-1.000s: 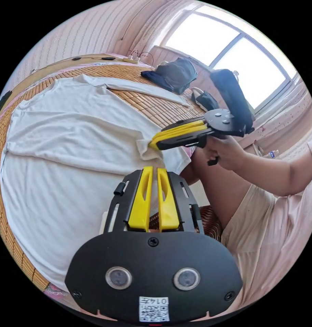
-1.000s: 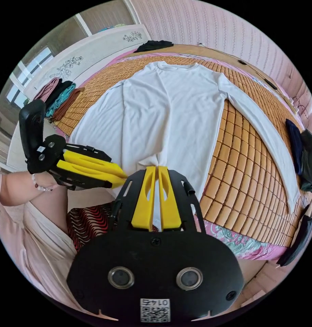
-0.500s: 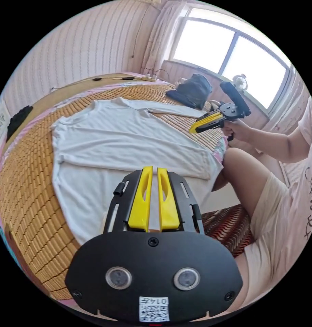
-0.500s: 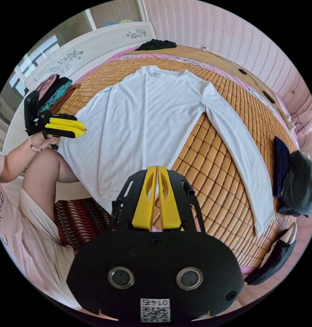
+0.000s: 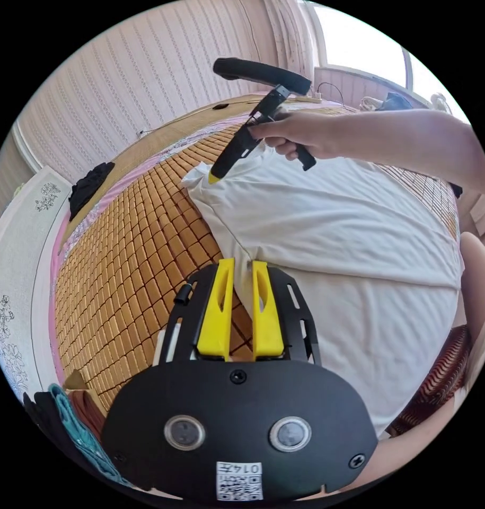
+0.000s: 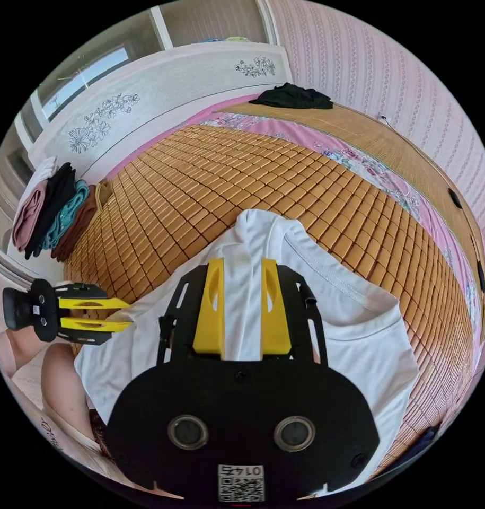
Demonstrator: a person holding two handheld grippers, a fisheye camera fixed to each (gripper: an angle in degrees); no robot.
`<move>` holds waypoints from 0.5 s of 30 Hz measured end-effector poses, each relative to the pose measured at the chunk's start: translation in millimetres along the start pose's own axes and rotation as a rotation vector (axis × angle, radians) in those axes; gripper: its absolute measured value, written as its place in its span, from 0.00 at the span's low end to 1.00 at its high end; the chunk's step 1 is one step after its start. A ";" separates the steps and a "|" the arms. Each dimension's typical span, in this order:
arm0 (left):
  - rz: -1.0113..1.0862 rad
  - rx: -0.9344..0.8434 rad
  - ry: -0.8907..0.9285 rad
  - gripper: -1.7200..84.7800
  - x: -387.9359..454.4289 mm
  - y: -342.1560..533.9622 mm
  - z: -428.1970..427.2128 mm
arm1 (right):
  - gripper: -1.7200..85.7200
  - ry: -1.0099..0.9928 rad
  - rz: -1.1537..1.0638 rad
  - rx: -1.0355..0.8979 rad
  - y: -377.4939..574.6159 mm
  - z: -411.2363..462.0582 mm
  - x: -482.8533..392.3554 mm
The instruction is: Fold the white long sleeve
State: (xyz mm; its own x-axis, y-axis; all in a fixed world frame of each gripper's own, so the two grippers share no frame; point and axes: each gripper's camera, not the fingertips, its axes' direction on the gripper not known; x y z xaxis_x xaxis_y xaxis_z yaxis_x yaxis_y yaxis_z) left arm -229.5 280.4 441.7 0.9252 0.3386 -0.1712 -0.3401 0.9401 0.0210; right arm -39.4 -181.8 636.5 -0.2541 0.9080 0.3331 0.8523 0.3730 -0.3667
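Nearest me the white long sleeve (image 5: 359, 238) lies rumpled and partly doubled over on the bamboo mat (image 5: 131, 249), my left gripper (image 5: 241, 265) slightly parted around a fabric ridge, and farther off my right gripper (image 6: 243, 265) gaping over the shoulder cloth.

No legible text, seemingly.

left hand-held gripper (image 5: 241, 265) straddles a fold of the white long sleeve (image 5: 359, 233) on the bamboo mat (image 5: 131, 254).
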 end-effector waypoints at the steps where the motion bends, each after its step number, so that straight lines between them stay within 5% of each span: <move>1: 0.000 -0.014 0.002 0.04 -0.9 -0.7 3.5 | 0.04 -0.007 0.005 -0.030 -9.7 6.5 2.0; 6: -0.106 0.061 -0.005 0.01 -20.4 11.0 -3.6 | 0.02 0.032 -0.096 0.083 -34.5 -4.7 -11.9; 9: -0.305 0.058 0.148 0.01 -48.6 25.4 8.2 | 0.03 0.026 -0.092 0.009 -56.5 22.5 -16.2; 15: -0.362 0.008 0.133 0.04 -47.1 26.4 22.2 | 0.13 0.032 -0.073 -0.057 -65.3 32.3 -13.8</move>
State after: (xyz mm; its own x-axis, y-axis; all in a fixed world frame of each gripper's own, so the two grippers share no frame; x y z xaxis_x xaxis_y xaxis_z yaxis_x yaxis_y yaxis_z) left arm -278.3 290.2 472.3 0.9552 -0.0226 -0.2950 0.0062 0.9984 -0.0566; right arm -106.3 -212.5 627.8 -0.3027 0.8718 0.3852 0.8567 0.4260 -0.2909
